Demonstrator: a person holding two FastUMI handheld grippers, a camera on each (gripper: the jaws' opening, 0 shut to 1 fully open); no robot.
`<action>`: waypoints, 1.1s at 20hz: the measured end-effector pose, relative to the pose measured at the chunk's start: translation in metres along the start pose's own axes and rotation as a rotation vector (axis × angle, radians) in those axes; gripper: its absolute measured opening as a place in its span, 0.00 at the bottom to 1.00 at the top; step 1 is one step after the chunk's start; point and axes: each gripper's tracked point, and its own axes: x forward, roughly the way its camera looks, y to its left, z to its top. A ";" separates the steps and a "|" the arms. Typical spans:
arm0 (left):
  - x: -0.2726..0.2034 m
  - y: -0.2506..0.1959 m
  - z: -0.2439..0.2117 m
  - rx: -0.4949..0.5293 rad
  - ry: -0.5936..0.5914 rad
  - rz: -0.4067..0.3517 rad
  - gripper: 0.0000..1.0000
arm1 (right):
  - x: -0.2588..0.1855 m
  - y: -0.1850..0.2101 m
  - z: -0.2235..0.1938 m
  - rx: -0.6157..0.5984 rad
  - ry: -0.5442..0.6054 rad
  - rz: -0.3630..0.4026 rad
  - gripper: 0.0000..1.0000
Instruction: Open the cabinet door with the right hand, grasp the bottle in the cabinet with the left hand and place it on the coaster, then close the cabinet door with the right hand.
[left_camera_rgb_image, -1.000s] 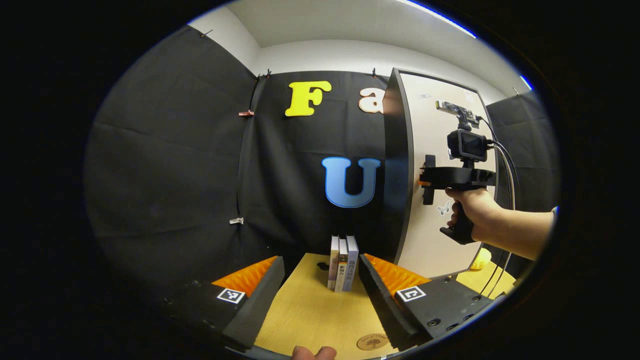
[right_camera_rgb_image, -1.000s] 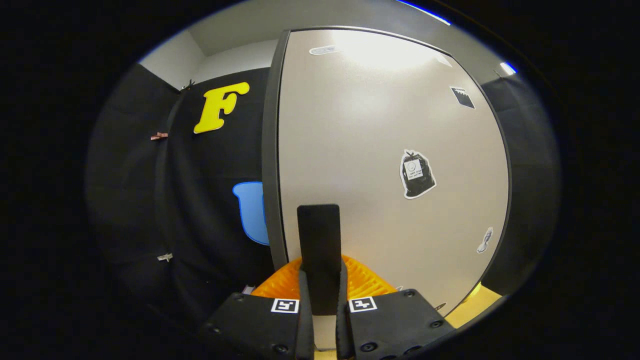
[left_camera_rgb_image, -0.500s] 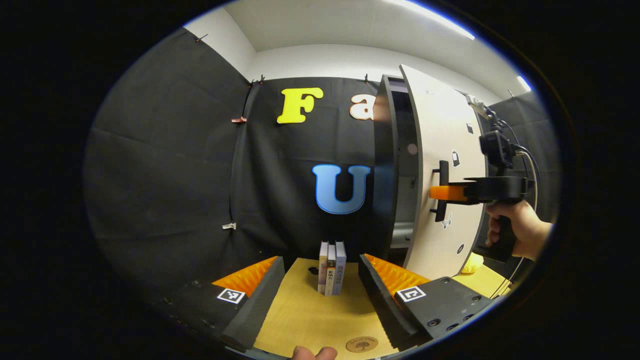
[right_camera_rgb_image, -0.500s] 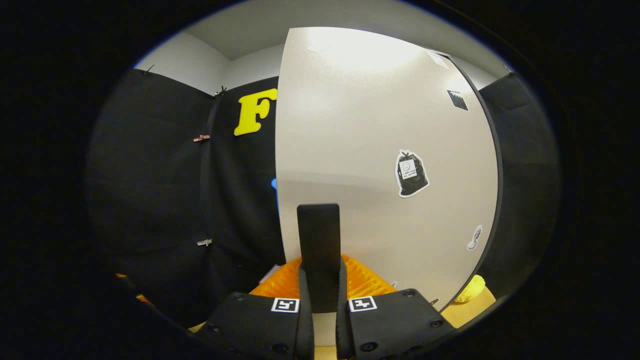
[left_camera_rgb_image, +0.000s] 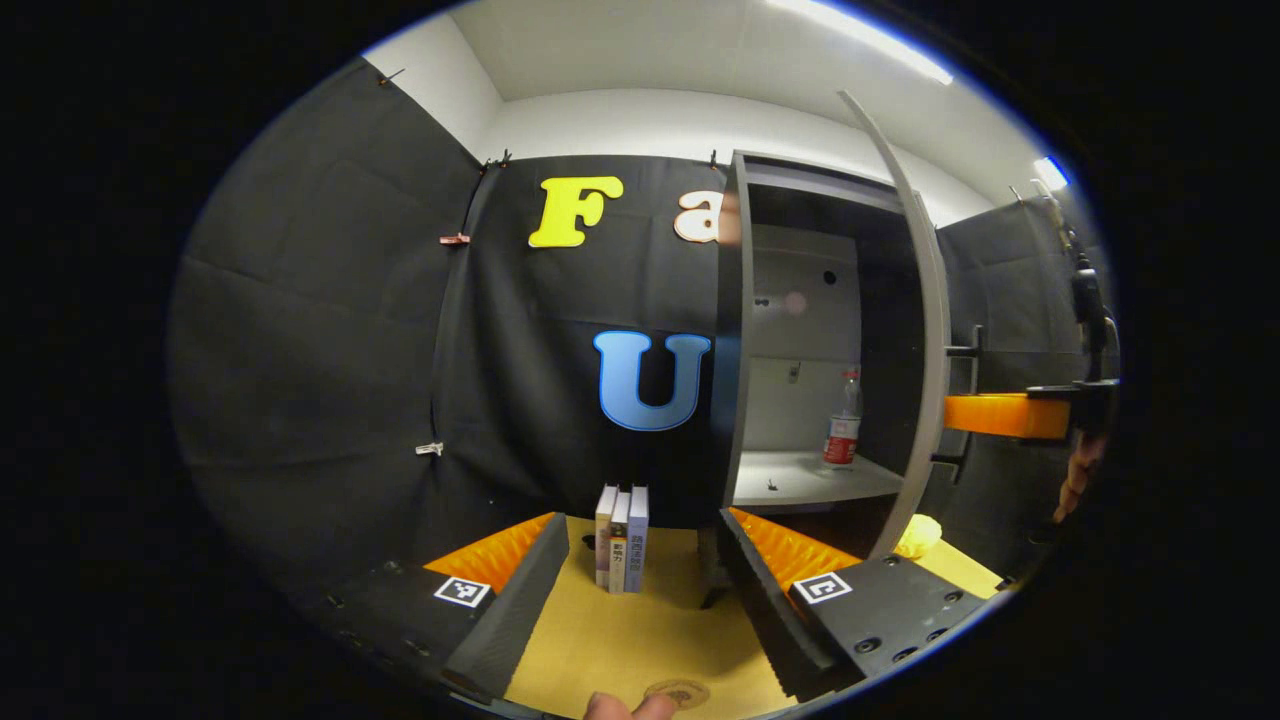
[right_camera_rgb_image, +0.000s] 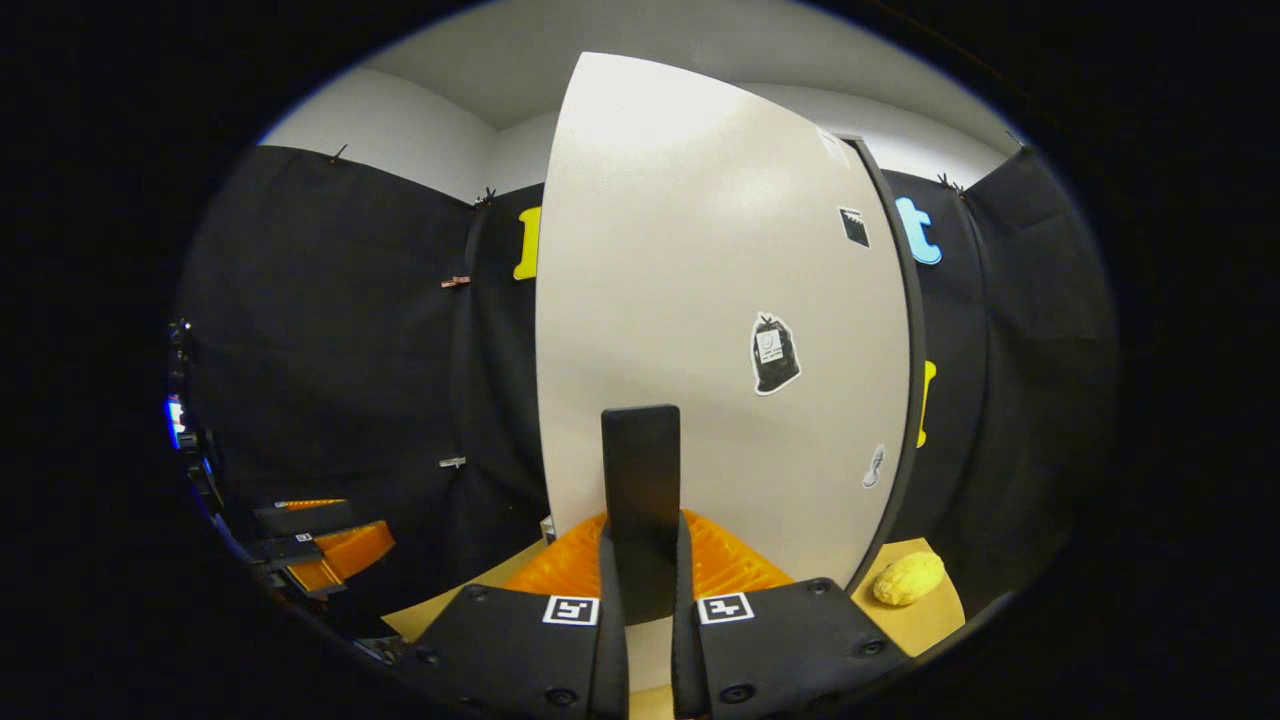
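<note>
Now the cabinet door (left_camera_rgb_image: 925, 330) swung wide vs. 1 s ago, baring the bottle (left_camera_rgb_image: 843, 420). R gripper (right_camera_rgb_image: 641, 590) clamped the door handle (right_camera_rgb_image: 640, 480); L gripper (left_camera_rgb_image: 640, 590) gaped wide, empty — bottle grab looked next.

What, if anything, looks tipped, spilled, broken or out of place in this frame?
Nothing stands out. The clear plastic bottle with a red label stands upright on the cabinet's grey shelf, the pale cabinet door hangs straight with the right gripper shut on its black handle, and the three books stand upright.
</note>
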 end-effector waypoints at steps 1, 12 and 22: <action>0.000 -0.009 -0.002 -0.003 0.000 -0.005 0.94 | -0.011 -0.009 0.001 0.002 -0.002 -0.007 0.21; 0.028 -0.110 0.000 0.014 0.011 -0.062 0.93 | -0.079 -0.107 0.009 0.019 -0.017 -0.176 0.19; 0.049 -0.171 0.008 0.046 -0.001 -0.115 0.92 | -0.108 -0.169 0.010 0.083 -0.006 -0.223 0.14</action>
